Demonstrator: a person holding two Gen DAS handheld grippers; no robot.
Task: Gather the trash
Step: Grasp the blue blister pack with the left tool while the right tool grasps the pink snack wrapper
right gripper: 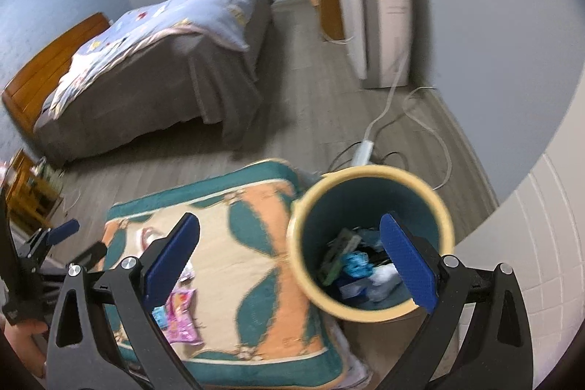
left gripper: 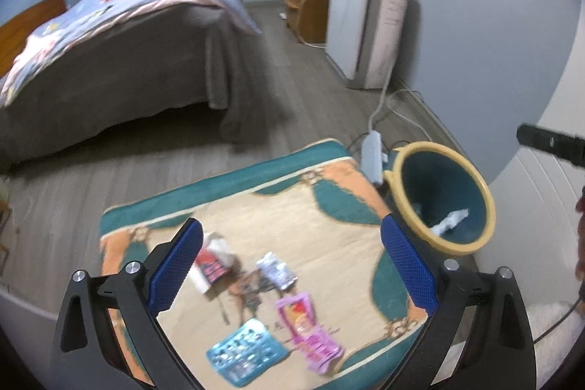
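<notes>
Several wrappers lie on a patterned green-and-orange cushion (left gripper: 321,178): a red-and-white one (left gripper: 210,265), a silver one (left gripper: 276,270), a pink one (left gripper: 310,331) and a teal blister pack (left gripper: 245,349). My left gripper (left gripper: 292,265) is open and empty above them. A teal bin with a yellow rim (right gripper: 371,243) stands right of the cushion (right gripper: 256,236) and holds several pieces of trash (right gripper: 356,264). My right gripper (right gripper: 290,265) is open and empty over the bin's near side. The pink wrapper (right gripper: 181,315) shows in the right view. The bin (left gripper: 444,196) shows in the left view.
A bed (left gripper: 120,61) with a blue quilt stands at the back left. A white cabinet (left gripper: 362,28) and a wooden stand (left gripper: 307,6) line the right wall. A power strip (left gripper: 373,152) and cables lie on the wood floor behind the bin.
</notes>
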